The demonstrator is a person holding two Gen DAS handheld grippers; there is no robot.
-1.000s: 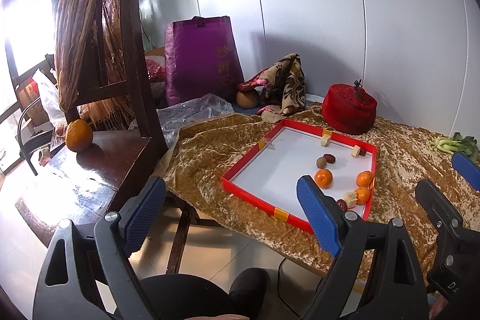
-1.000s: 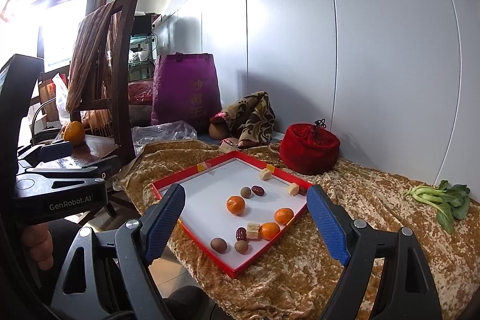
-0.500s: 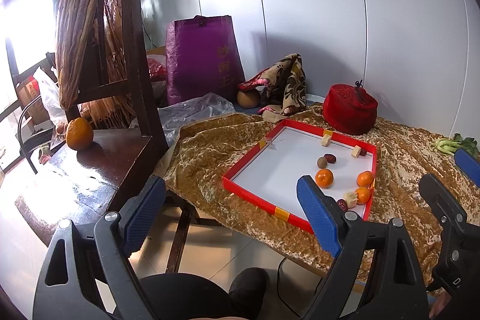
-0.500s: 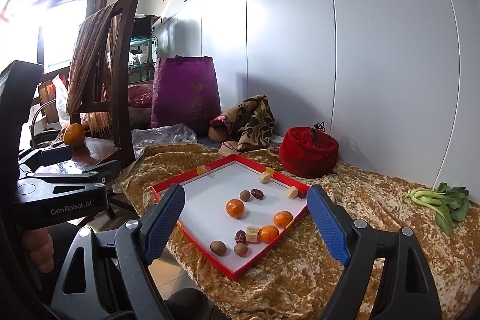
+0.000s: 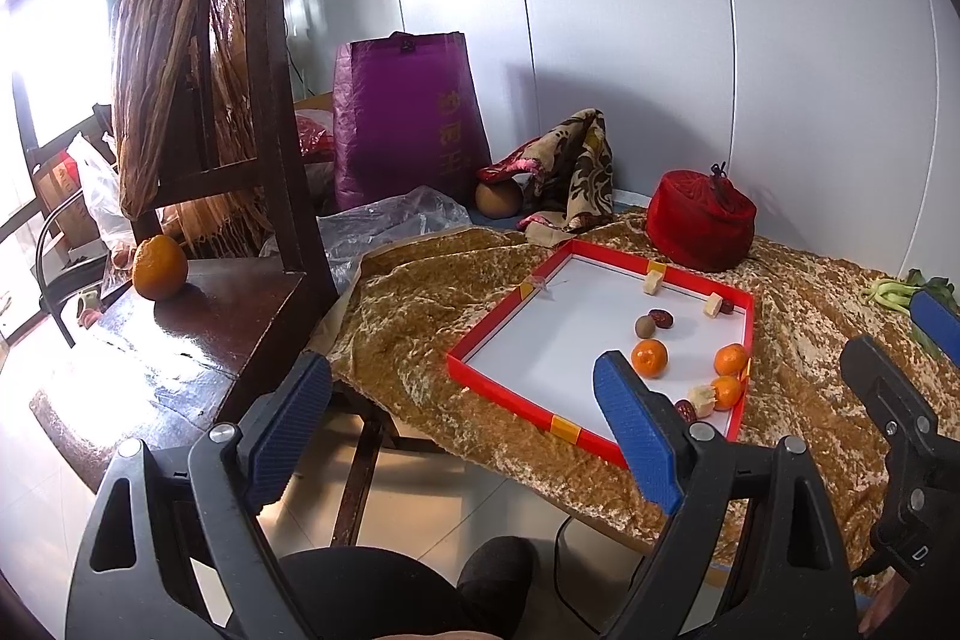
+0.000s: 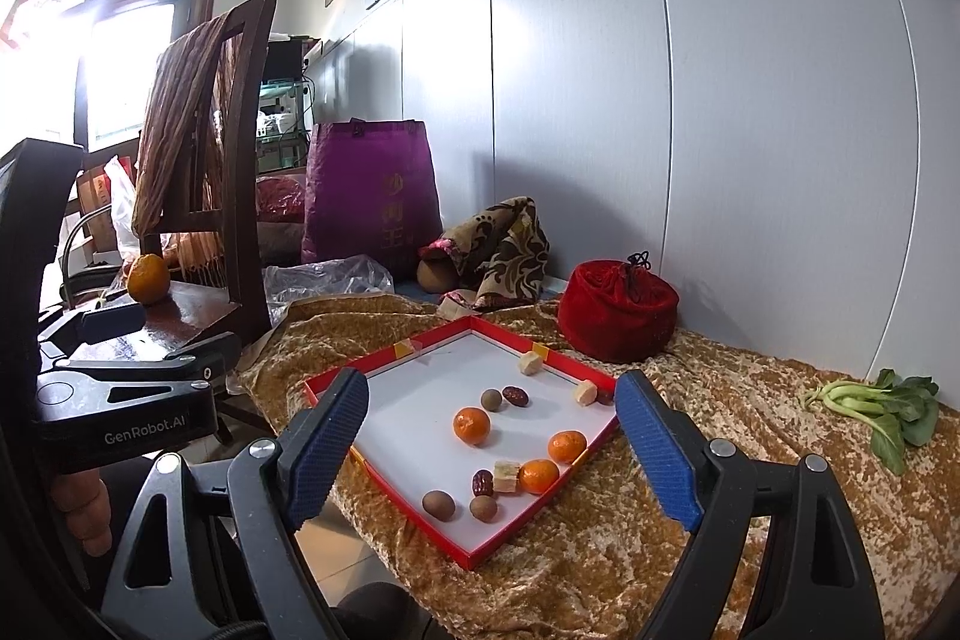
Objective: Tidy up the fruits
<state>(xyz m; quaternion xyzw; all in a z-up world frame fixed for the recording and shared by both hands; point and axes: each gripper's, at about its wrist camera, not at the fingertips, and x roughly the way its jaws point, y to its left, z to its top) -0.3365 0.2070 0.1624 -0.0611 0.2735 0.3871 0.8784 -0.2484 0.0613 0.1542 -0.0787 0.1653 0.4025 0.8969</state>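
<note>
Left wrist view: the left gripper (image 5: 462, 400) has its two blue-padded fingers spread wide with nothing between them, hanging above the floor before the table edge. Right wrist view: the right gripper (image 6: 495, 436) is likewise wide apart and holds nothing. Compared with a second ago, both grippers have barely shifted; the tray and everything in it lie as before, and the right gripper sits slightly lower at the right edge of the left view.

Just beyond the fingers lies a shallow red tray (image 6: 384, 367) with a white floor, on a gold velvet cloth (image 6: 720, 460). Inside it (counted from the right wrist view) are three small oranges (image 6: 471, 425), three round brown fruits (image 6: 438, 503), three dark red dates (image 6: 515, 396), one of them half hidden at the far rim, and three pale cubes (image 6: 529, 363).

A fourth, larger orange (image 5: 159, 268) sits apart on the seat of a dark wooden chair (image 5: 198, 334) to the left, with a brown scarf (image 5: 162, 58) draped over its back.

Further out, a red drawstring pouch (image 6: 618, 316) rests behind the tray, one bunch of leafy greens (image 6: 876, 409) lies far right, and a purple bag (image 6: 369, 190) stands against the wall beside a crumpled patterned cloth (image 6: 501, 250).
</note>
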